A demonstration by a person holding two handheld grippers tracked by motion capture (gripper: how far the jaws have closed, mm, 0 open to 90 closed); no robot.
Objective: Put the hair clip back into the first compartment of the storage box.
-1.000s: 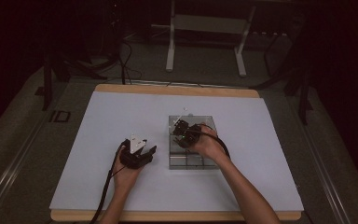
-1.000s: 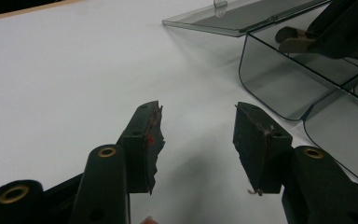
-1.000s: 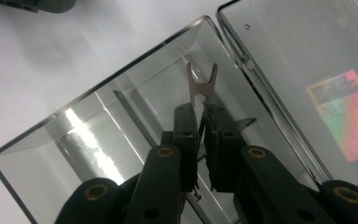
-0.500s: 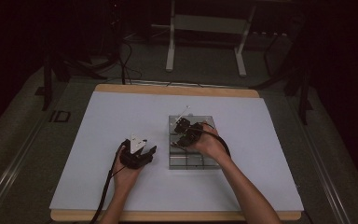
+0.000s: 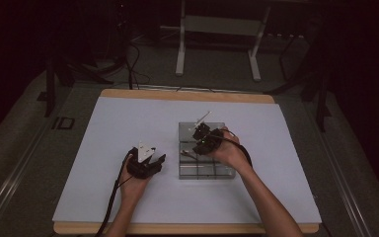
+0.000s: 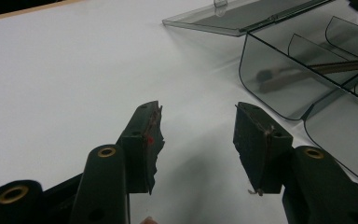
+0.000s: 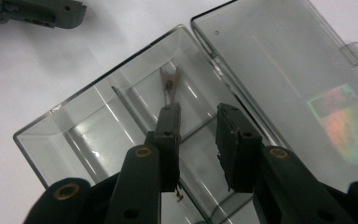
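Lying loose in the clear box (image 7: 98, 135) just ahead of the right gripper (image 7: 198, 116) (jaws just parted, empty): tweezers (image 7: 168, 86), seemingly thin, light, springy, best pinched mid-shaft; left gripper (image 6: 196, 135) spread, idle

The clear smoke-grey plastic compartment box (image 7: 121, 121) is glossy and smooth, its hinged lid (image 7: 307, 79) carrying an iridescent sheen. The slim metal tweezers (image 7: 168, 86) look dull. The white counter (image 5: 128, 128) sheet is matt, edged in pale wood. The black tongs (image 6: 196, 140) are matt plastic with rough, frayed pads
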